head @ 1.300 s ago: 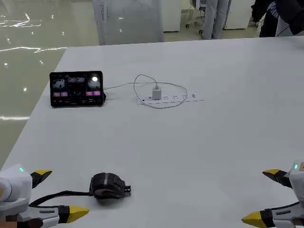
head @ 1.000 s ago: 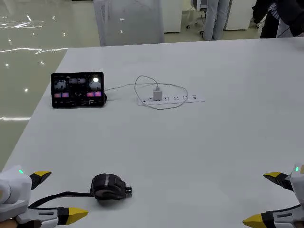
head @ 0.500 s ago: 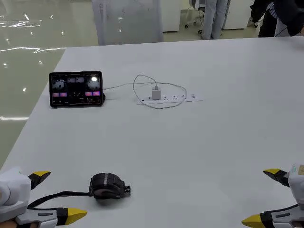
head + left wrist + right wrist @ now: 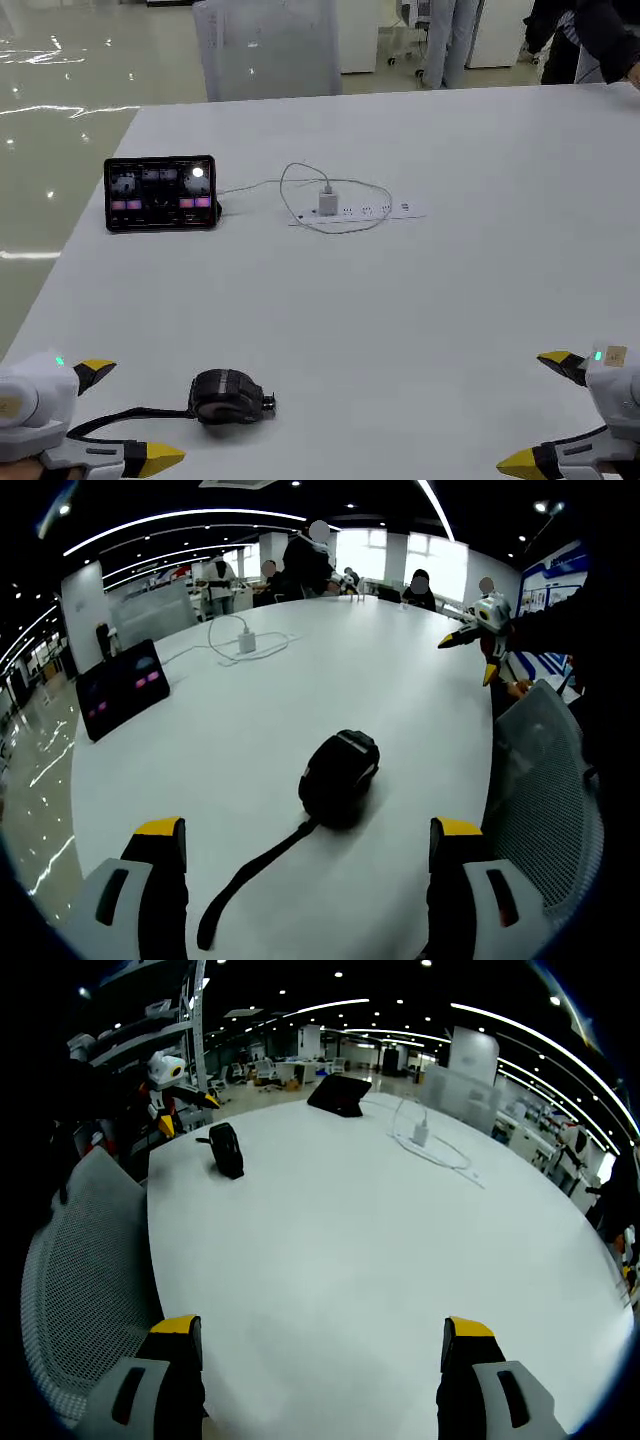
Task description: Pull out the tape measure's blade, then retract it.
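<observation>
A black tape measure [image 4: 228, 396] lies on the white table near its front left, its black wrist strap [image 4: 130, 412] trailing left. In the left gripper view the tape measure [image 4: 340, 772] sits just ahead of the yellow-tipped jaws, which stand wide apart. My left gripper [image 4: 135, 415] is open, with the strap running between its tips. My right gripper [image 4: 538, 410] is open at the front right, far from the tape measure [image 4: 226, 1149], with nothing between its jaws. The left gripper [image 4: 170, 1080] appears across the table in the right gripper view.
A black tablet [image 4: 160, 192] with a lit screen stands at the back left. A white power strip [image 4: 360, 210] with a charger and looped white cable [image 4: 330, 190] lies mid-table. A grey mesh chair [image 4: 545, 780] is beside the table. People stand beyond the far edge.
Both grippers stay open and low at the table's front edge; the right one has edged slightly left. The tape measure has not moved.
</observation>
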A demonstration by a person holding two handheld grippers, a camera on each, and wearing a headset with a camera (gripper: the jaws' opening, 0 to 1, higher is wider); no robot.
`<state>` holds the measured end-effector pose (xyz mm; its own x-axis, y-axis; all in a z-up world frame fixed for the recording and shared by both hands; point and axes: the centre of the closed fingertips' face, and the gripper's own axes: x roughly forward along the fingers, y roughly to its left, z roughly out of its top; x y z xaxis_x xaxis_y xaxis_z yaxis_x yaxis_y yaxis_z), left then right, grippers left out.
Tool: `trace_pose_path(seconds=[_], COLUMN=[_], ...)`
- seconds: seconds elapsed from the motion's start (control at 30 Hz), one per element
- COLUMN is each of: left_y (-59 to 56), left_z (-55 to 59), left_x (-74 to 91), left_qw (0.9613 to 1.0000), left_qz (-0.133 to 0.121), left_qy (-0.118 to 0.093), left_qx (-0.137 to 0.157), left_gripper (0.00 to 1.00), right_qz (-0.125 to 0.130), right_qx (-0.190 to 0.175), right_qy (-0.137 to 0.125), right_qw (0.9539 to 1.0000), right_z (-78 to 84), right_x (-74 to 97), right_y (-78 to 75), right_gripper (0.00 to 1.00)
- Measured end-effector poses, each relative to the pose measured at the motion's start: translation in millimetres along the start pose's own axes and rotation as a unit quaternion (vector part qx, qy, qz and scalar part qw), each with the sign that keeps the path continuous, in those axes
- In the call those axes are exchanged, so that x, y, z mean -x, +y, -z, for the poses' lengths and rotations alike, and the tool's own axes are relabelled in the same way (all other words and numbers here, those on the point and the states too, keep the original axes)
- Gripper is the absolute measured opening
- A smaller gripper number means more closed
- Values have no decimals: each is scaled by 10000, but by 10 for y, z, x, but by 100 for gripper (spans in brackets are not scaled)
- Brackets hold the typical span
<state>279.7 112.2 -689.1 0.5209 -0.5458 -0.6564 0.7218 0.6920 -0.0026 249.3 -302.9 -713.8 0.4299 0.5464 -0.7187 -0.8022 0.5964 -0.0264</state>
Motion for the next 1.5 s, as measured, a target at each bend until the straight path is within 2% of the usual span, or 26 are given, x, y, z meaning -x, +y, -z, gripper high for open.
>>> trace_pose_path(seconds=[0.2, 0.43, 0.83, 0.93, 1.1, 1.37, 1.5], left_y=[21, 70, 42, 12, -24, -85, -140], left_z=[-64, -25, -87, -99, -120, -239, -273], left_x=[-56, -121, -136, -161, -227, -364, -451], left_qw=[9998, 9986, 9950, 9928, 9870, 9781, 9719], left_qz=[64, 100, 343, 483, 797, 1153, 1312], left_qy=[50, 257, 413, 505, 602, 663, 771], left_qx=[-188, -442, -845, -976, -1259, -1600, -1797], left_gripper=[99, 97, 98, 98, 96, 89, 88], right_qz=[-58, -111, -172, -185, -209, -313, -405], right_qx=[131, 239, 303, 331, 426, 471, 567], right_qy=[-2, -26, 12, 34, 39, 27, 7], right_qw=[9999, 9996, 9994, 9993, 9989, 9984, 9976], right_z=[-91, -194, -263, -294, -369, -497, -567], right_x=[-76, -159, -263, -302, -393, -546, -623], right_y=[35, 63, 61, 86, 108, 148, 181], right_gripper=[99, 99, 99, 99, 99, 99, 99])
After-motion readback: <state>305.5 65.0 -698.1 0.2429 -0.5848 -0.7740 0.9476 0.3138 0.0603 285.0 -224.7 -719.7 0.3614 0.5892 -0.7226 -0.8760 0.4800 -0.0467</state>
